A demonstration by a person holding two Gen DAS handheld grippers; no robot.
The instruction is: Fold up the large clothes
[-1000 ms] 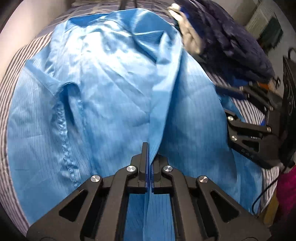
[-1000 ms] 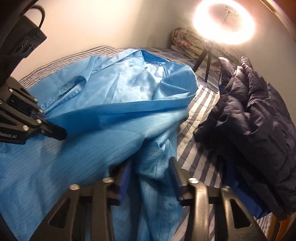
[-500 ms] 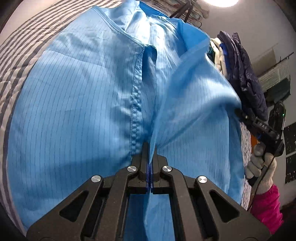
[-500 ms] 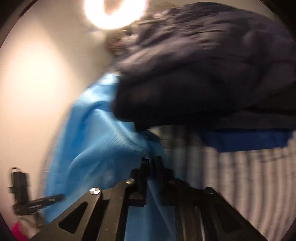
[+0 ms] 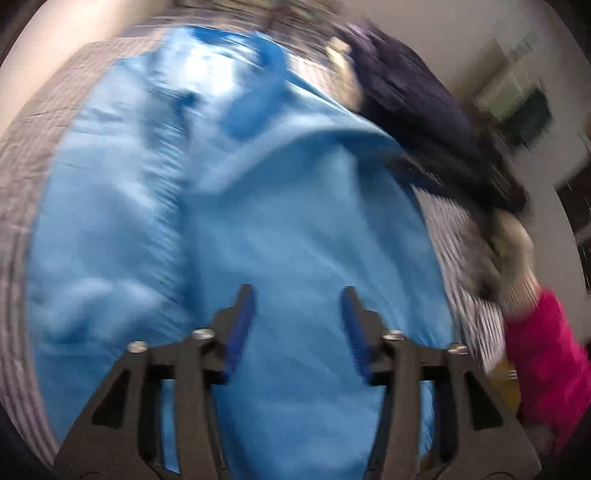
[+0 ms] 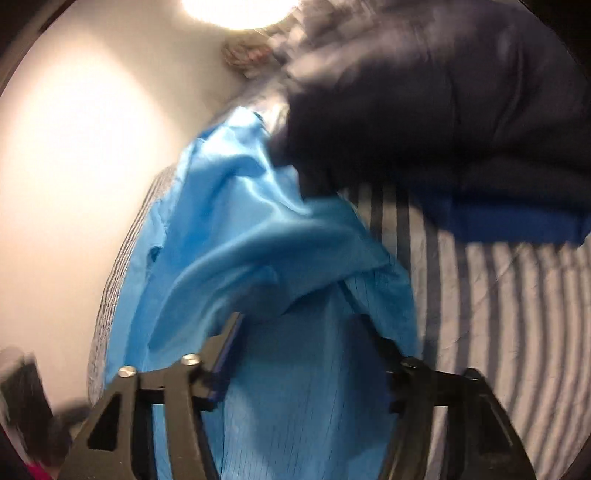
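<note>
A large light-blue garment [image 5: 258, 229] lies spread over the striped bed and fills the blurred left wrist view. My left gripper [image 5: 297, 295] is open just above the cloth and holds nothing. In the right wrist view the same blue garment [image 6: 258, 258] bunches in folds by its right edge. My right gripper [image 6: 299, 325] is open, with loose cloth lying between and over its fingers; the right finger is partly hidden by fabric. The right gripper and a gloved hand with a pink sleeve [image 5: 546, 354] show blurred at the right of the left wrist view.
A dark navy puffer jacket [image 6: 443, 110] lies heaped on the striped bedsheet [image 6: 498, 314], right beside the blue garment. It also shows in the left wrist view [image 5: 424, 122]. A bright ring light [image 6: 240, 11] shines by the pale wall [image 6: 74, 147].
Both grippers were shut on the blue cloth half a second ago and are open now. The cloth has dropped onto the bed. Both views are blurred by motion.
</note>
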